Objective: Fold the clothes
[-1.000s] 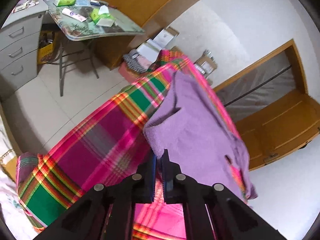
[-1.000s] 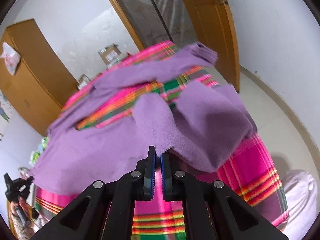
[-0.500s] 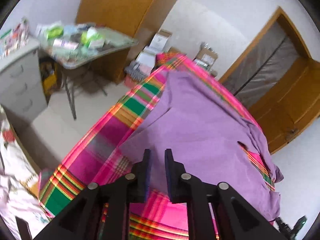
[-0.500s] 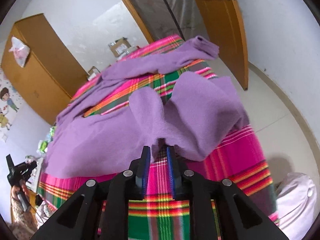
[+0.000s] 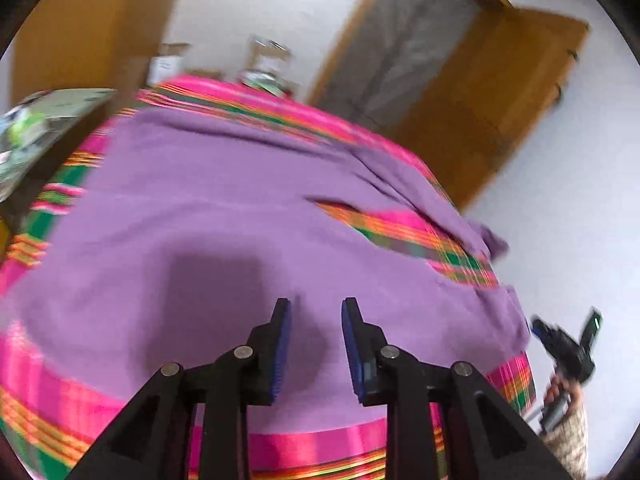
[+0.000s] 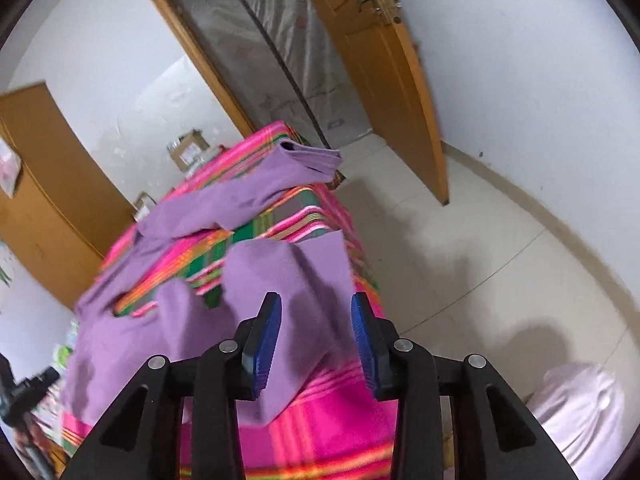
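sweater [image 5: 224, 216] spread on plaid bed [image 5: 304, 446] for folding; left gripper [image 5: 314, 346] and right gripper [image 6: 316, 332] jaws just opening, empty, sleeve [image 6: 248, 192] at 12 o'clock.

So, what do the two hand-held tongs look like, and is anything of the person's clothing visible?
Both the left tongs and the right tongs are black, angular linkages with round silver pins at the joints. Each ends in two flat fingers lined with blue ribbed pads. No cables or markings show. In the left wrist view, a sleeve with a pale speckled pattern appears behind the other tool.
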The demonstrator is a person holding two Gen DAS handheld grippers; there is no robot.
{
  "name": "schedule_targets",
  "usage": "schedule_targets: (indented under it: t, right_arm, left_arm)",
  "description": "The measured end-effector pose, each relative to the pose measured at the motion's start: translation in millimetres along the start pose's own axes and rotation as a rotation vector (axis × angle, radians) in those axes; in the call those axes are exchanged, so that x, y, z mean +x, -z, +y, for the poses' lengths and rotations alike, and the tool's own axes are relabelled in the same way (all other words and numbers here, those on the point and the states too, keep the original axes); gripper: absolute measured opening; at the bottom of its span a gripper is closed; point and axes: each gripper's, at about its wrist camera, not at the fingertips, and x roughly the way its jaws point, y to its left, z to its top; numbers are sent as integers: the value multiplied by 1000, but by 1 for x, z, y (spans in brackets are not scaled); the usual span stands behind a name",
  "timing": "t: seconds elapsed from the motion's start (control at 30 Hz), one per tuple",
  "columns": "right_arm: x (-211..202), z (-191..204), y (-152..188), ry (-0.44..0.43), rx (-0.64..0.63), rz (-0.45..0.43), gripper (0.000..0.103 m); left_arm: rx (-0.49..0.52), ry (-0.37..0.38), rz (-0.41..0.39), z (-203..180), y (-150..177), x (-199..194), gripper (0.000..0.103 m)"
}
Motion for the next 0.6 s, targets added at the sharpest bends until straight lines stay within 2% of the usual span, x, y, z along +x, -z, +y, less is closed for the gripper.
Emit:
schedule_targets:
  t: [0.17, 0.43, 0.47, 0.5, 0.6]
  right_arm:
    - [30, -29, -14, -34, 107, 55, 41]
    - [57, -24, -15, -68, 79, 136, 41]
    - [58, -21, -15, -68, 67, 138, 37]
    - [58, -18, -15, -63, 50, 136, 24]
    - [58, -8, -16, -31, 9, 124, 12]
  left_arm:
    - [133, 92, 124, -54, 4, 48, 27]
    - [243, 139, 243, -102, 16, 98, 27]
    - [251, 144, 252, -106, 16, 104, 27]
    - [254, 149, 258, -109, 16, 106, 27]
    - [259, 156, 274, -115, 14, 114, 27]
